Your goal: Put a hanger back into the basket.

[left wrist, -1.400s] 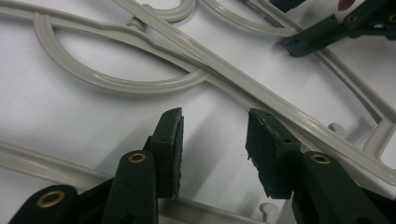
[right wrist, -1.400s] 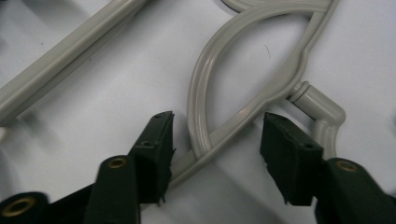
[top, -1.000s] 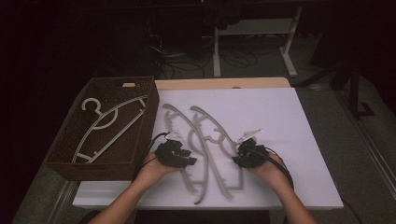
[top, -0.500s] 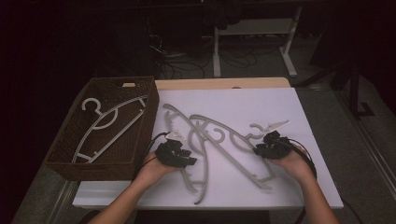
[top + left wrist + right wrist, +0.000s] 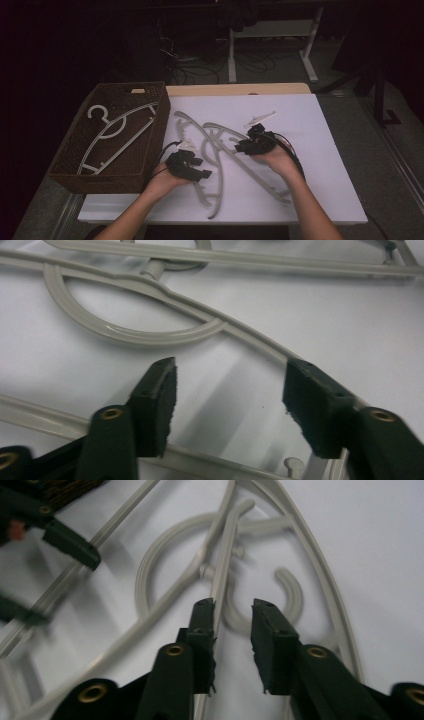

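Two grey plastic hangers lie crossed on the white table [image 5: 325,150]: a left hanger [image 5: 186,125] and a right hanger [image 5: 262,175]. My left gripper [image 5: 202,173] rests on the left hanger's lower arm. Its jaws have just been opening and stand open [image 5: 230,370] over bare table, with a hanger arm [image 5: 250,340] passing under the right pad. My right gripper [image 5: 241,147] sits at the right hanger's upper part. It is open [image 5: 233,605], and a thin hanger bar [image 5: 223,555] runs along its left pad [image 5: 205,630]. The hook [image 5: 292,587] lies just beyond.
A brown wicker basket [image 5: 107,179] stands at the table's left edge with a white hanger [image 5: 117,131] inside. My left gripper [image 5: 70,542] shows at the upper left of the right gripper view. Dark floor, cables and a desk frame [image 5: 310,65] lie behind the table.
The right hand swung the right hanger's lower end out to the right, then moved back left and up along it. The left hand stayed in place.
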`<state>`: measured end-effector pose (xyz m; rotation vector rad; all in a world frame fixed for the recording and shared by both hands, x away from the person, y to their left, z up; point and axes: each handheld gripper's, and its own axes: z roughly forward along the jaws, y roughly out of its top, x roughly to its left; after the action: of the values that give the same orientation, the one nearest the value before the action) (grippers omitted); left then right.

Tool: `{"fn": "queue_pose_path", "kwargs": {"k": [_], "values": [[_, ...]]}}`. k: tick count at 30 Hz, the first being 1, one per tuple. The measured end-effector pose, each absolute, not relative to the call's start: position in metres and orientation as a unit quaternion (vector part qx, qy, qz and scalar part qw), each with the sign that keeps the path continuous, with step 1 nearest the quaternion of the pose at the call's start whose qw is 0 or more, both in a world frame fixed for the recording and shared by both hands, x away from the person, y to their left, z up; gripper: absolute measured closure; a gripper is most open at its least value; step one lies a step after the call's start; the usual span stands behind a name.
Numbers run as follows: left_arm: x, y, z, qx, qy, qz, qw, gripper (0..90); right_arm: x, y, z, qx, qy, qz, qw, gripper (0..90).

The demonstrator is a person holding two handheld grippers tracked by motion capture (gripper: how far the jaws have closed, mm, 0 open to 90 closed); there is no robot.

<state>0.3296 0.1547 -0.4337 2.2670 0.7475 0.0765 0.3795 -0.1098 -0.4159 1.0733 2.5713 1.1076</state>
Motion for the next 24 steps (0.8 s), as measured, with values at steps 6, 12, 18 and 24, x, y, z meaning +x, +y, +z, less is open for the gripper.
{"fn": "queue_pose_path", "kwargs": {"k": [6, 12, 18, 24], "values": [[0.33, 0.157, -0.432, 0.88, 0.293, 0.034, 0.373, 29.9, 0.407, -0.081, -0.423, 0.365, 0.854, 0.365, 0.065, 72.7], [0.33, 0.158, -0.431, 0.879, 0.294, 0.035, 0.374, 27.3, 0.428, -0.058, -0.429, 0.369, 0.857, 0.356, 0.051, 70.6], [0.33, 0.16, -0.429, 0.877, 0.295, 0.039, 0.377, 25.1, 0.446, -0.039, -0.433, 0.383, 0.863, 0.327, 0.034, 66.6], [0.331, 0.163, -0.428, 0.874, 0.3, 0.043, 0.38, 24.9, 0.446, -0.034, -0.439, 0.386, 0.867, 0.313, 0.039, 76.1]]}}
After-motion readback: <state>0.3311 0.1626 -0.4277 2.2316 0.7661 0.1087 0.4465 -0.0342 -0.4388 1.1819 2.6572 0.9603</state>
